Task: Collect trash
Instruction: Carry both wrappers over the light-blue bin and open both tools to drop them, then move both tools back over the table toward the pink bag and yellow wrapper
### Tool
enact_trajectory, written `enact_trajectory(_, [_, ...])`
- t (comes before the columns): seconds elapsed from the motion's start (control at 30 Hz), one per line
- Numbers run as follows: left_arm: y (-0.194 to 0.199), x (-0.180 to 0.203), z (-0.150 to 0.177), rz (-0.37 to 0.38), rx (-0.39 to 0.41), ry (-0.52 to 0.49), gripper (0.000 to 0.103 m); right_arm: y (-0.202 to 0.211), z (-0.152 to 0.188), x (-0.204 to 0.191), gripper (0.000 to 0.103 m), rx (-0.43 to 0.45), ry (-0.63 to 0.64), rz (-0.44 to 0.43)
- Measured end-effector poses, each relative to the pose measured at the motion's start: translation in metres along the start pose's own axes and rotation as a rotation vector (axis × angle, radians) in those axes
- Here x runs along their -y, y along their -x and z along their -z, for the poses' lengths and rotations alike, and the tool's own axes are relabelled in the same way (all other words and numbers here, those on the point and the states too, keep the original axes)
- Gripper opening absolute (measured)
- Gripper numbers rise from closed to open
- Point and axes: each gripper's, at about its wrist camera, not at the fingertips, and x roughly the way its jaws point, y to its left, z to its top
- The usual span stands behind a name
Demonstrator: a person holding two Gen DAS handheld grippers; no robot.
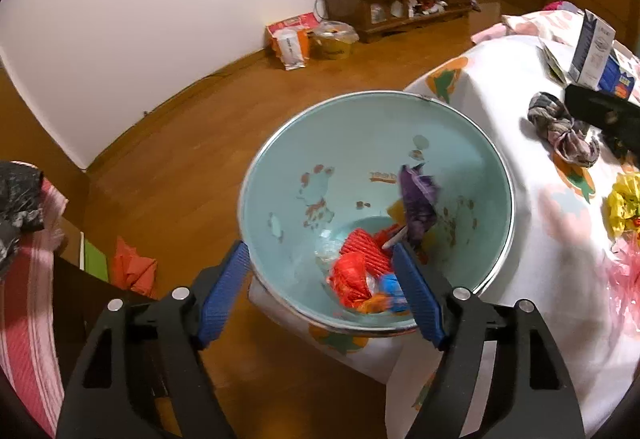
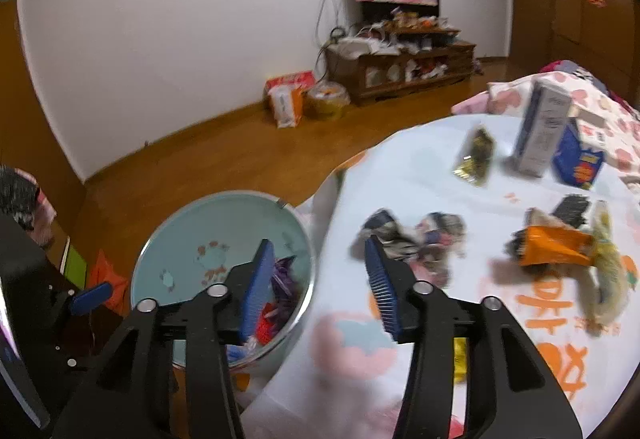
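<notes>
Close up, a pale blue bowl (image 1: 460, 143) sits at the left edge of a surface (image 1: 500, 71) covered by a white cloth with orange and pink prints. Inside the bowl lies collected trash: a crumpled red wrapper (image 1: 352, 275), a purple wrapper (image 1: 418, 199) on a white stick, and small blue and clear scraps. The left gripper (image 1: 322, 279) has its blue fingers spread wide, one outside the bowl's near rim and one inside it, and it holds nothing.

The right gripper (image 2: 320, 267) is also wide apart and empty, poised over the seam between the bowl and the surface edge. More trash rests on the surface: a grey crumpled wrapper (image 2: 416, 239) just beyond the right finger, an orange packet (image 2: 556, 251) toward the right edge, a gold and black sachet (image 2: 476, 155) and two upright cartons (image 2: 540, 131) at the far edge. The right view is blurred.
</notes>
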Motion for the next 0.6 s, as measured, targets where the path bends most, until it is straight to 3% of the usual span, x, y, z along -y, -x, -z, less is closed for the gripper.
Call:
enact_trajectory(0.1, [0.010,0.002,0.002,-0.010,0.009,0.006,0.075,0.018,0.000,0.012,0.057,0.017,-0.027,0.006])
enact_trajectory(0.27, [0.030,0.011,0.005,-0.019,0.042,0.008,0.086,0.040,0.007,0.035,0.059,0.016,-0.047,0.038])
enact_trajectory(0.6, [0.062,0.050,0.008,-0.015,0.091,-0.030,0.088,0.076,0.030,0.090,0.065,0.013,-0.095,0.110])
